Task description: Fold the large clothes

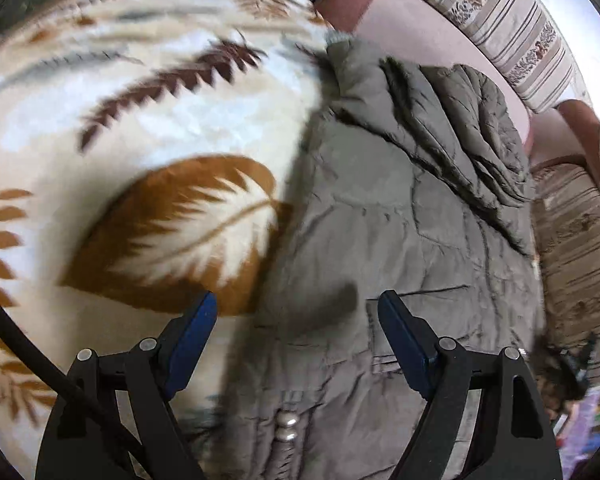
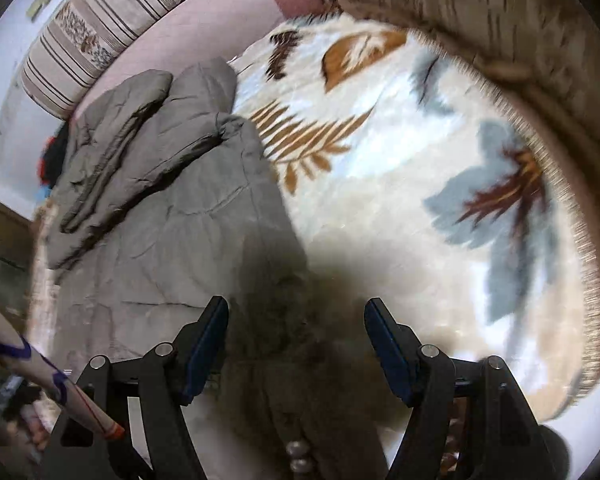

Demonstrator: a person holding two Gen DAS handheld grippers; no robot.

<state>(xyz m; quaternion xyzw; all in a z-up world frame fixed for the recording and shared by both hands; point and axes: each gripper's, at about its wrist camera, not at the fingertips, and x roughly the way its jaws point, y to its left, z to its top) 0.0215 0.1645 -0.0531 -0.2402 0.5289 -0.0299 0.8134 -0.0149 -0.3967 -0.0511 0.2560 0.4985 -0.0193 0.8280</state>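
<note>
A large olive-grey quilted jacket [image 1: 400, 220] lies spread on a cream blanket with a leaf pattern [image 1: 160, 120]. Its sleeves are folded over its body at the far end. My left gripper [image 1: 296, 320] is open and empty, just above the jacket's near edge where the jacket meets the blanket. In the right wrist view the jacket [image 2: 160, 208] lies to the left on the blanket [image 2: 400, 180]. My right gripper [image 2: 296, 324] is open and empty above the jacket's near right edge, in shadow. Metal snaps [image 2: 298, 456] show at the jacket's hem.
A striped sofa back [image 1: 512, 28] and pink cushion [image 1: 400, 24] run behind the jacket. A striped armrest [image 1: 576, 240] stands at the right. In the right wrist view a striped bolster [image 2: 480, 12] borders the blanket, and a printed roll [image 2: 52, 376] sits at lower left.
</note>
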